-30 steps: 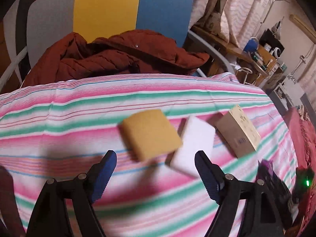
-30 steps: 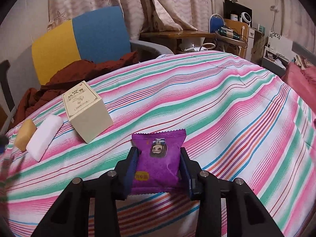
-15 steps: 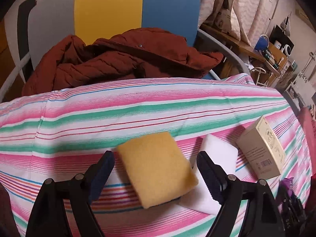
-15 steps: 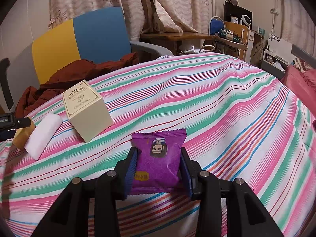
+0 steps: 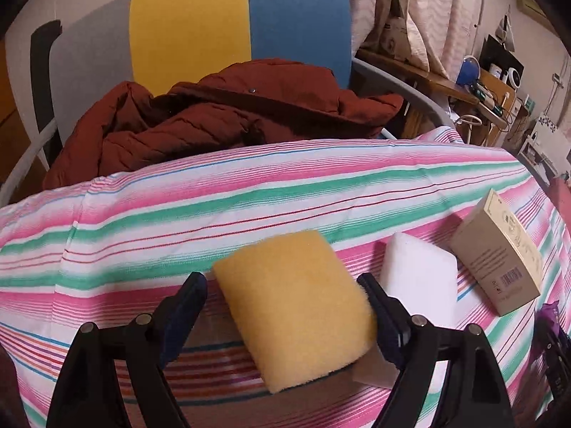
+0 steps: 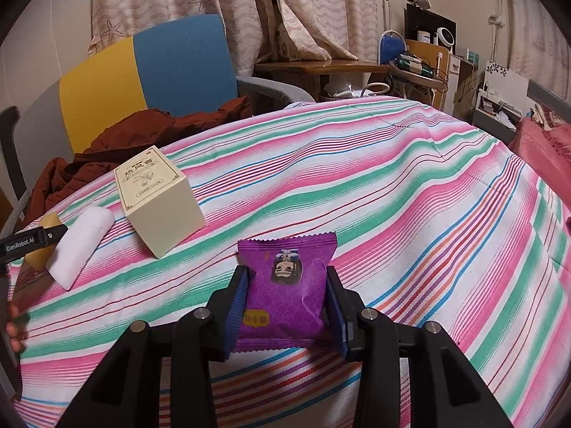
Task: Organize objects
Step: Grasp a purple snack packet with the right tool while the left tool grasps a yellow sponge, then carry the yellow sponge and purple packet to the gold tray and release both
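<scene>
A yellow sponge lies flat on the striped cloth. My left gripper stands open around it. The right pad touches the sponge's edge and the left pad stands apart from it. A white sponge lies just right of it, then a beige carton. My right gripper is shut on a purple snack packet, which rests on the cloth. In the right wrist view the carton and white sponge sit far left. The yellow sponge is partly hidden there behind one of the left fingers.
A chair with a yellow and blue back stands beyond the cloth's far edge, with a rust-red jacket heaped on its seat. A wooden desk with clutter and curtains stand behind. A person's fingertips show at the left edge.
My left gripper has come down and forward over the yellow sponge, which now lies between its fingers. The right gripper and the purple packet have not moved.
</scene>
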`<state>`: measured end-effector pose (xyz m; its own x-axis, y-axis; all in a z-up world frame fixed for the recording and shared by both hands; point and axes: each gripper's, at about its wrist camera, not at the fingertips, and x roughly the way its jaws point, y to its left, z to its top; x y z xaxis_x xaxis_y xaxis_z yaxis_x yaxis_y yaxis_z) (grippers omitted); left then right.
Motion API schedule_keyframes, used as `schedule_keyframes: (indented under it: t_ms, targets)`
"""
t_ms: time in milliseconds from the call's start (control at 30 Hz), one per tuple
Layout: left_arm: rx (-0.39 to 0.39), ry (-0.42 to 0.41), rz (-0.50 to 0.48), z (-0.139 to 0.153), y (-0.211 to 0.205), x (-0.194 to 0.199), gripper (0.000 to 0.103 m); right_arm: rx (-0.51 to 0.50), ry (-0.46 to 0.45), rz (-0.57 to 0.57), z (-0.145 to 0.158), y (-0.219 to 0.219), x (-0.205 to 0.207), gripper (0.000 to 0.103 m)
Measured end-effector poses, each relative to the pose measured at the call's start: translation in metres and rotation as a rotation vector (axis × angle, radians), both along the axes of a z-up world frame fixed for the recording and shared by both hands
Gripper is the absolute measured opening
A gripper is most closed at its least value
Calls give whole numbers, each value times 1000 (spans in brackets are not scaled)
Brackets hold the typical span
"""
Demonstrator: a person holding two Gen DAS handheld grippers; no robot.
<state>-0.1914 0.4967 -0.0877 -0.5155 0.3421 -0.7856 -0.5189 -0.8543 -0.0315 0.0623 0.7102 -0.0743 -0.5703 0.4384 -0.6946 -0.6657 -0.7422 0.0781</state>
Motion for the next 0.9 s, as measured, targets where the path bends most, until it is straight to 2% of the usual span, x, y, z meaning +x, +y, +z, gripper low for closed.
schedule_keyframes:
  t_ms: [133,233,400,567,733,900]
  targets:
    - [0,14,-6,0,2,-1,86,4,0,0,0,0,0,42]
    - [18,6,0,-2,-1,-2,81,8,-3,1,0,-1,-1,42]
    - [105,-2,-15,1,-11,0,68,19,-5,2,1,-3,-2,42]
    - [178,-20,-3,3,-27,3,64,28,3,3,2,-5,0,42]
    - [199,48,9,12,-41,26,64,62,14,2,6,-11,1,42]
    - [203,118,-29,21,-53,57,64,114,20,20,12,-22,0,42]
